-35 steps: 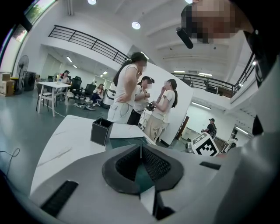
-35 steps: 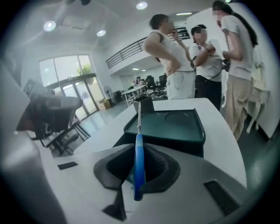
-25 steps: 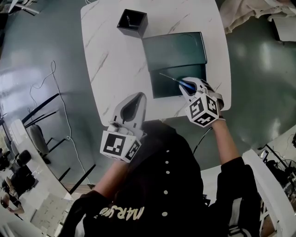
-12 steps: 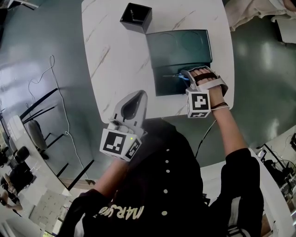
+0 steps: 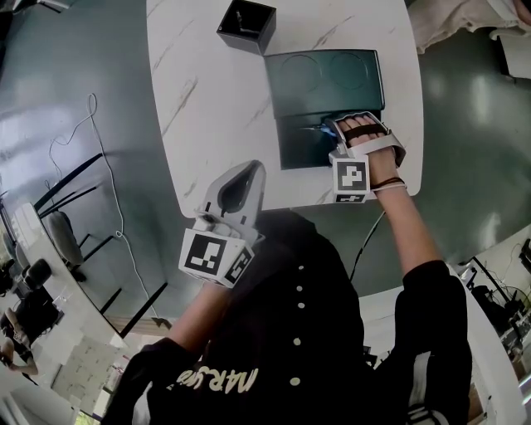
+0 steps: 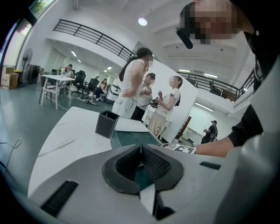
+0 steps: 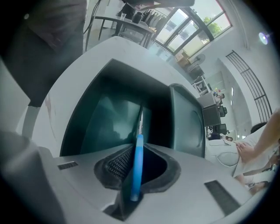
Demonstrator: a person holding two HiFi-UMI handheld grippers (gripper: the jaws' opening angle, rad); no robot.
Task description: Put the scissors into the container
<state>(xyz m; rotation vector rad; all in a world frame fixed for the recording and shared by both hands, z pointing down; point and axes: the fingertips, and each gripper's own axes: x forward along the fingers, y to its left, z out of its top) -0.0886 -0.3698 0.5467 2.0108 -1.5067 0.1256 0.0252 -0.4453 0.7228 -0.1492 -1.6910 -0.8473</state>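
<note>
Right gripper [image 5: 334, 133] has carried the scissors [image 7: 137, 164] over the container [image 5: 295, 153].

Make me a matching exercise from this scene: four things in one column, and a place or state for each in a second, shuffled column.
1. scissors
2. left claw
3. black box
4. green container

A. at the far end of the table
B. open, beneath the right claw
C. shut, with nothing in it
D. gripped in the right claw

Pairs: 1-D, 2-C, 3-A, 4-B
</note>
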